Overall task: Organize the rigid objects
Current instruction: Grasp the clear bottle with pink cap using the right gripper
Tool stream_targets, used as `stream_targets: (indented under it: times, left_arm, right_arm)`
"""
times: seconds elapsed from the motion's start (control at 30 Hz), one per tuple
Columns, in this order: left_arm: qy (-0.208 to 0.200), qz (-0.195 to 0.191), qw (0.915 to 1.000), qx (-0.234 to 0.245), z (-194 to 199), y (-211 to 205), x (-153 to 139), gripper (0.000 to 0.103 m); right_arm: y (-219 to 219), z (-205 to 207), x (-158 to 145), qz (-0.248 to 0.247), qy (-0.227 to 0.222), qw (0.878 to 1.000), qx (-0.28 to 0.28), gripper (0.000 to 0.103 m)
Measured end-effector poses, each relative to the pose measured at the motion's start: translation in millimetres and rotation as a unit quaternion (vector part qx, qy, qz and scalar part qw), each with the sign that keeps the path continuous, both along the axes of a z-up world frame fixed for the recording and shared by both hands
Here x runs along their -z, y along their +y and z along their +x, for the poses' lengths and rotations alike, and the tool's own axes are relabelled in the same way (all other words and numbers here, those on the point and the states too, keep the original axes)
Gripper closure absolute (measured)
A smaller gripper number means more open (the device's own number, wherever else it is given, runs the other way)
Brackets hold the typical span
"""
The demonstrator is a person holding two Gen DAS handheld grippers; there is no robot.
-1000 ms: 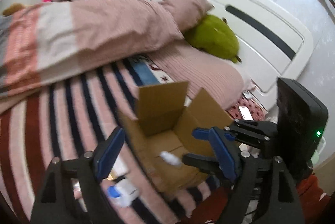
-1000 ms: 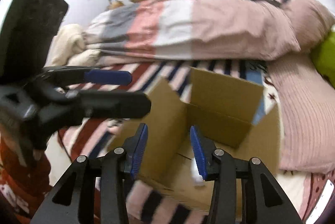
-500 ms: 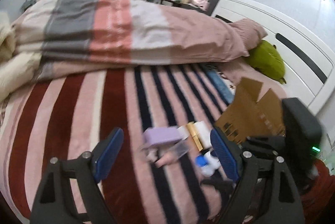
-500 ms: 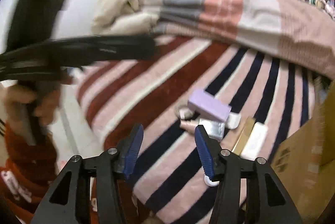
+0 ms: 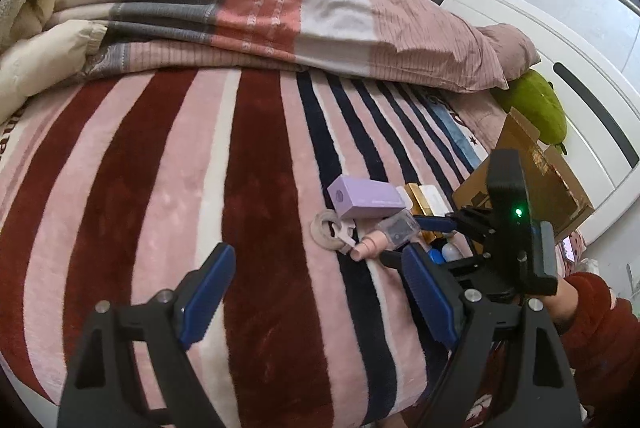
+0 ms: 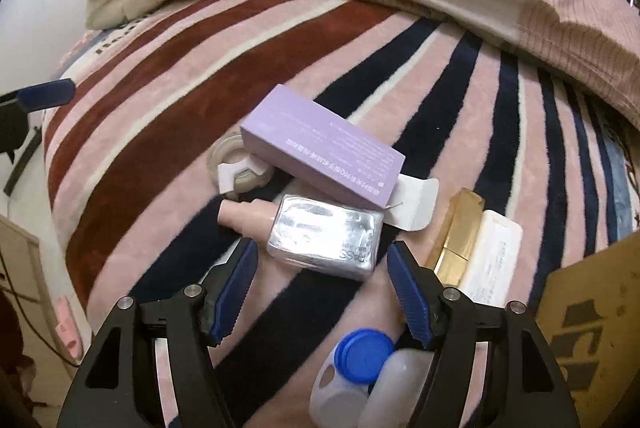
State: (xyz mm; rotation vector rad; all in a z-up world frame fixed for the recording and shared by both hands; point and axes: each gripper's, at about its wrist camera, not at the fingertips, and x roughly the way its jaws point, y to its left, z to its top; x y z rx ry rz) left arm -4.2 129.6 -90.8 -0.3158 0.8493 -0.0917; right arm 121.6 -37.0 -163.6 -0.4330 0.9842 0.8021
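On the striped blanket (image 6: 248, 40) a small heap of toiletries lies beside a cardboard box (image 6: 600, 328), which sits at four o'clock in the right wrist view. Over the heap hangs the right gripper (image 6: 320, 284), jaws spread wide and empty, a silver packet (image 6: 324, 236) just beyond its tips. At twelve o'clock from that packet rests a purple carton (image 6: 320, 148); a tape roll (image 6: 236, 168) lies at ten o'clock, a pink bottle (image 6: 244, 216) touching the packet's left side. A gold box (image 6: 460, 232) and white box (image 6: 492, 252) lie at three o'clock. A blue-capped bottle (image 6: 352, 368) sits at six o'clock. The left gripper (image 5: 316, 296) hovers over bare stripes, jaws wide, holding nothing.
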Motion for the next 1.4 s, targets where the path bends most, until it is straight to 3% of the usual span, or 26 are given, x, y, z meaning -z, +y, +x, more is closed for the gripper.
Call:
stream_targets:
  times: [0.07, 0.13, 0.43, 0.47, 0.5, 0.63, 0.67, 0.7, 0.77, 0.87, 1.07, 1.33, 1.4]
  left_arm:
    - [0.000, -0.002, 1.0000, 0.003, 1, -2, 0, 0.020]
    - [0.001, -0.003, 1.0000, 0.005, 2, -5, 0, 0.020]
    - [0.004, -0.004, 0.9994, 0.034, 9, -25, -4, 0.020]
    - [0.004, -0.005, 0.9992, 0.040, 10, -28, -5, 0.020]
    - [0.004, -0.007, 0.9990, 0.043, 12, -30, -5, 0.020]
    - [0.007, -0.005, 0.9990, 0.044, 15, -37, -5, 0.020]
    - [0.008, -0.004, 0.9990, 0.044, 15, -38, -5, 0.020]
    - [0.010, -0.005, 0.9990, 0.043, 14, -38, -4, 0.020]
    - [0.011, -0.006, 0.9990, 0.043, 13, -38, -3, 0.020]
    - [0.015, -0.002, 0.9991, 0.041, 12, -37, -2, 0.020]
    - [0.021, -0.004, 0.9992, 0.034, 11, -30, 0, 0.020]
    - [0.024, -0.007, 0.9991, 0.034, 12, -26, 3, 0.020]
    - [0.024, -0.007, 0.9991, 0.034, 12, -25, 3, 0.020]
  right_arm:
    - [0, 0, 2, 0.004, 0.006, 1.000, -0.008, 0.040]
    - [2, -2, 2, 0.000, -0.001, 1.000, -0.012, 0.052]
    - [-6, -27, -23, 0.039, -0.025, 0.998, -0.042, 0.054]
    - [-6, -32, -29, 0.042, -0.028, 0.998, -0.049, 0.092]
    - [-5, -34, -34, 0.037, -0.030, 0.998, -0.049, 0.097]
    - [-5, -33, -28, 0.014, -0.002, 0.999, -0.051, 0.094]
    - [-6, -32, -25, 0.015, 0.003, 0.999, -0.048, 0.078]
    - [-8, -31, -20, 0.020, 0.007, 0.999, -0.045, 0.056]
    - [-7, -30, -15, 0.026, 0.003, 0.999, -0.048, 0.044]
    - [1, -24, -7, 0.017, -0.018, 0.998, -0.060, 0.044]
    - [9, -11, -4, 0.053, 0.001, 0.995, -0.087, 0.044]
    - [1, -42, -11, 0.059, 0.046, 0.987, -0.143, 0.044]
    - [4, -44, -9, 0.046, 0.027, 0.988, -0.142, 0.044]
